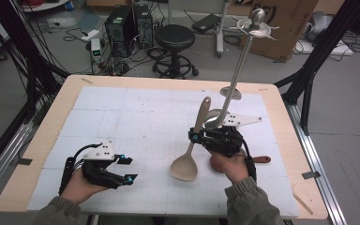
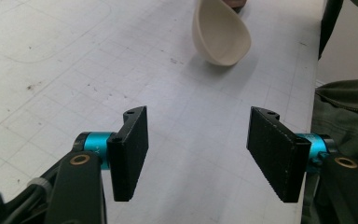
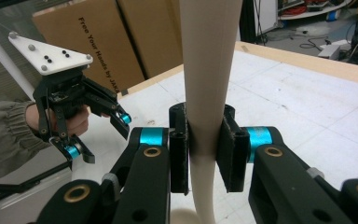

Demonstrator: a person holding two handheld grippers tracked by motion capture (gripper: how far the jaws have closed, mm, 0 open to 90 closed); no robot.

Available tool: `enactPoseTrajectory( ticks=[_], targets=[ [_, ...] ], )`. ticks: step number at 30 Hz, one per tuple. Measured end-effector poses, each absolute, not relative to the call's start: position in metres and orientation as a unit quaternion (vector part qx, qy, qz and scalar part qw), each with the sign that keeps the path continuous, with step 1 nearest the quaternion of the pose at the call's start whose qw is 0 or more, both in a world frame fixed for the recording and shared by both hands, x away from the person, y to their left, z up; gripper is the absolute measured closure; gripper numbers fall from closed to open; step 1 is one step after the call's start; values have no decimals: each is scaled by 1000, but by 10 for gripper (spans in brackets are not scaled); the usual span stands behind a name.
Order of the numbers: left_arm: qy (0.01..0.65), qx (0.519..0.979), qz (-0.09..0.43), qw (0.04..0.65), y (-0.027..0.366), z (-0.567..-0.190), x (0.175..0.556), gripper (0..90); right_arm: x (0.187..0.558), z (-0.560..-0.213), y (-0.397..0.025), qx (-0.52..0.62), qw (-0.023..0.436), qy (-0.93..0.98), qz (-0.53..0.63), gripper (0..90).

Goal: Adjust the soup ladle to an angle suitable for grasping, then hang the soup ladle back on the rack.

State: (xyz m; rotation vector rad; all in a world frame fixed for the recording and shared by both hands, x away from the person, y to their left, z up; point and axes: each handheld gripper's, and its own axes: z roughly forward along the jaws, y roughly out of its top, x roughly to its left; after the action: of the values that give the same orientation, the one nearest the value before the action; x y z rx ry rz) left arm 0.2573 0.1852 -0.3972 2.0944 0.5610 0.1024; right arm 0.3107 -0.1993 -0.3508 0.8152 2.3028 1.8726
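Spoon clamped in your right gripper

Spoon (image 1: pixel 190 152): beige, handle pinched between the jaws of your right gripper (image 1: pixel 198 137), bowl low over the table (image 1: pixel 136 108), handle rising. Your left gripper (image 1: pixel 127 169) sits well apart, jaws spread, nothing between them.

The left gripper (image 1: pixel 124 169), black with blue jaw mounts and a grey three-cornered plate on top, sits in the person's left hand (image 1: pixel 77 186) low over the white gridded table mat (image 1: pixel 136 112), near its front left corner, jaws wide apart. The right gripper (image 1: pixel 198 137), held in the right hand (image 1: pixel 232 166) above the mat's front right part, has its jaws clamped on a beige handle (image 3: pixel 208 84).
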Motion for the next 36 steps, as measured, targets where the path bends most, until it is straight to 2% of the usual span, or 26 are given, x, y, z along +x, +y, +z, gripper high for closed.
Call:
enactPoseTrajectory(
  ticks=[19,36],
  targets=[
    [255,846,64,463,192,-397,260,299,319,-314,-223,257,61,746,611,766],
    [259,845,69,462,194,-396,261,280,329,-297,-244,265,75,746,606,766]
  ],
)
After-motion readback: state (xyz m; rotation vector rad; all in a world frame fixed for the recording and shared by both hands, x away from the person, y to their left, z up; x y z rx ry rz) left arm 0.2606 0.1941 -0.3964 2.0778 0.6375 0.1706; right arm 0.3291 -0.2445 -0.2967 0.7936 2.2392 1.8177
